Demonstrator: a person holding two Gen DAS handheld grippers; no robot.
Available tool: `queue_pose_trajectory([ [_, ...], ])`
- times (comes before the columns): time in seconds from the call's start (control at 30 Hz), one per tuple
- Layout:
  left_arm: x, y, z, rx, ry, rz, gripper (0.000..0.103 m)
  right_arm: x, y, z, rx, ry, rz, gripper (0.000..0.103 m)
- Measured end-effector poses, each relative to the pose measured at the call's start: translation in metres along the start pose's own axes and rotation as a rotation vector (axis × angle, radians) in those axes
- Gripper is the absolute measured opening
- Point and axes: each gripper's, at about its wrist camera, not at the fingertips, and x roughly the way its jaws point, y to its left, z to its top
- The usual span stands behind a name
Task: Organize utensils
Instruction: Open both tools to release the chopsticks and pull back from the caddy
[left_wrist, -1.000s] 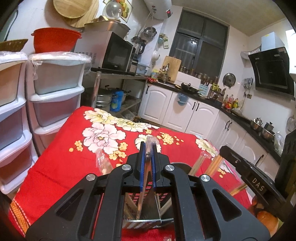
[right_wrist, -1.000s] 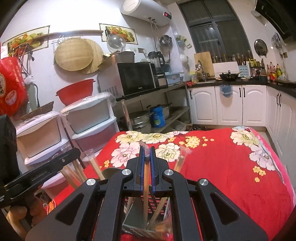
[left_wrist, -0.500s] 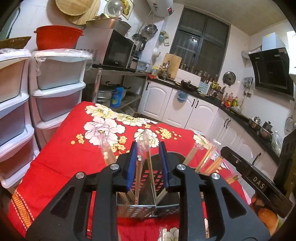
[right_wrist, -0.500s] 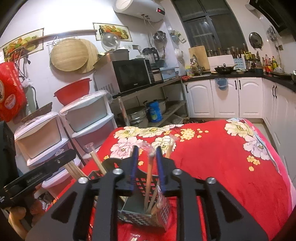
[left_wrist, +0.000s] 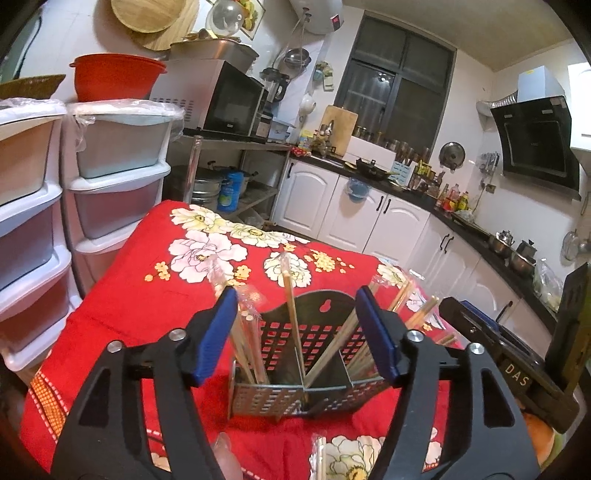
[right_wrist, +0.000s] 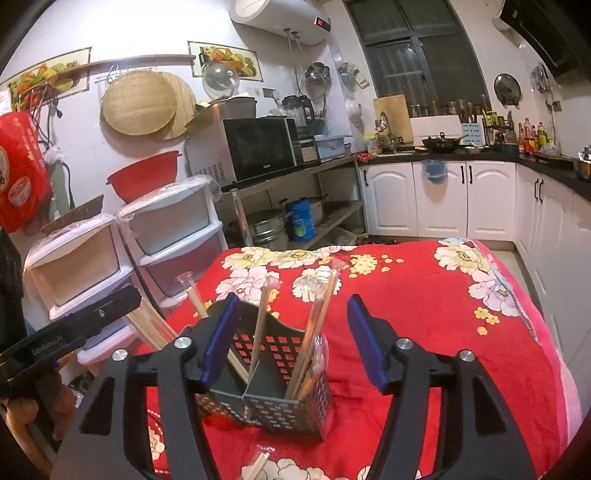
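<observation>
left gripper (left_wrist: 295, 332): fingers gaping apart, gripping nothing
right gripper (right_wrist: 291, 336): also gaping, empty
chopsticks (left_wrist: 293, 314): leaning upright inside the holder (left_wrist: 295, 398), divider keeping them sorted

A second ago both our grippers were clamped on wrapped chopsticks above the perforated holder (left_wrist: 295, 373). Now our left gripper (left_wrist: 297, 336) has its blue pads spread wide, and the chopsticks (left_wrist: 291, 314) it held stand loose in the holder at lower centre. Our right gripper (right_wrist: 291, 339) has opened too, leaving its chopsticks (right_wrist: 260, 332) leaning in a compartment. Both grippers have drawn back, so the holder shows whole.
</observation>
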Motion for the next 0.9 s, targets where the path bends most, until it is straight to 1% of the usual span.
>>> queue_pose_trajectory([
  [0.03,-0.002,0.001,-0.001,-0.007,0.001,-0.002,0.062,-0.002,0.001,-0.001,-0.002,-0.001,-0.001,0.061],
  [0.07,-0.004,0.003,-0.002,-0.011,0.002,-0.003,0.066,-0.004,0.001,-0.001,-0.003,-0.001,-0.003,0.064],
  [0.1,-0.006,0.004,-0.002,-0.014,0.002,-0.002,0.067,-0.006,0.001,-0.002,-0.003,-0.001,-0.005,0.067],
  [0.23,-0.015,0.008,-0.007,-0.018,-0.001,0.002,0.075,-0.012,0.004,-0.006,-0.008,0.004,-0.012,0.07],
  [0.3,-0.019,0.01,-0.009,-0.021,-0.004,0.004,0.08,-0.016,0.005,-0.008,-0.011,0.006,-0.014,0.072],
  [0.33,-0.021,0.011,-0.01,-0.02,-0.005,0.007,0.086,-0.018,0.005,-0.01,-0.014,0.008,-0.017,0.072],
  [0.37,-0.022,0.012,-0.012,-0.02,-0.006,0.008,0.089,-0.02,0.006,-0.011,-0.016,0.009,-0.018,0.072],
  [0.43,-0.025,0.013,-0.016,-0.018,-0.001,0.009,0.091,-0.024,0.006,-0.015,-0.02,0.012,-0.022,0.073],
  [0.67,-0.03,0.019,-0.033,-0.033,0.033,0.006,0.091,-0.036,0.01,-0.026,-0.036,0.03,-0.032,0.076],
  [0.9,-0.034,0.022,-0.049,-0.03,0.058,0.011,0.091,-0.042,0.014,-0.042,-0.05,0.058,-0.034,0.076],
])
